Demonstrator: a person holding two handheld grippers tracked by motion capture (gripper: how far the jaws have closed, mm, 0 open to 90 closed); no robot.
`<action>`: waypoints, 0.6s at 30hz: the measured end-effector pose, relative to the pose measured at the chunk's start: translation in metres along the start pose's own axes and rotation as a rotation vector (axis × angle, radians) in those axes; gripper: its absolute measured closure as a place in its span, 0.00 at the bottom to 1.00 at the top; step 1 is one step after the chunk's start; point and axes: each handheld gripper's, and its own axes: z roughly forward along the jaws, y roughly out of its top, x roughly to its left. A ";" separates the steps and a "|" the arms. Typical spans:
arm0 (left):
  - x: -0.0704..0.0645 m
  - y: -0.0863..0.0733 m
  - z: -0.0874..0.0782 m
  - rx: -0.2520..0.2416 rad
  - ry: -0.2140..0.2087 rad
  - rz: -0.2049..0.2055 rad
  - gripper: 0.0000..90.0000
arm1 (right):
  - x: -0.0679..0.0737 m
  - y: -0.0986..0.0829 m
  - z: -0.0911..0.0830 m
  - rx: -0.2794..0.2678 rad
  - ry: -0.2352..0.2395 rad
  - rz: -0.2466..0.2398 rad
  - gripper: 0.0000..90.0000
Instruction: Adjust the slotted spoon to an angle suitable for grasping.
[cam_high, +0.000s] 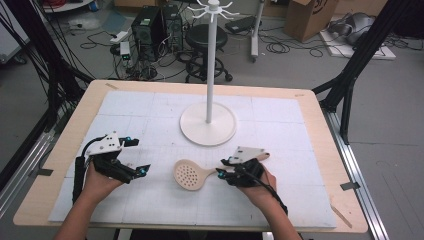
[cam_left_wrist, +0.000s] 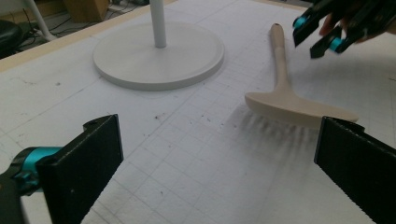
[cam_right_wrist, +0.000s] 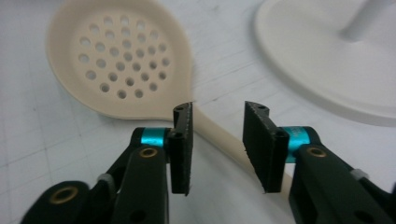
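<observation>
Count on table (cam_high: 320, 150): one white grid mat (cam_high: 280, 200) covering most of the top.

Utensils: one beige slotted spoon (cam_high: 189, 175), near centre of mat. Its round bowl has many small holes; exact number not countable from the high view.

Stands: one white hook stand (cam_high: 208, 120), far centre, single pole on one round base.

Grippers: two, left gripper (cam_high: 137, 157) near left, right gripper (cam_high: 222, 167) near right, two black jaws each. Hands: two.

Floor beyond table: one black stool (cam_high: 206, 37), one cardboard box (cam_high: 310, 15).

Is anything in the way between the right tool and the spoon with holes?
Nothing visible. The right tool is open, its jaws straddling the handle of the beige perforated plastic spoon, which lies flat on the white gridded mat.
</observation>
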 end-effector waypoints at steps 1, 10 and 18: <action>0.000 0.000 0.000 0.000 0.000 0.000 0.02 | -0.002 -0.002 -0.010 -0.028 -0.017 0.014 0.65; -0.001 0.001 -0.001 0.001 -0.002 0.005 0.02 | -0.025 -0.030 -0.062 -0.116 -0.128 0.073 0.49; -0.001 0.001 0.000 -0.003 -0.009 -0.003 0.02 | -0.038 -0.045 -0.084 -0.159 -0.178 0.130 0.40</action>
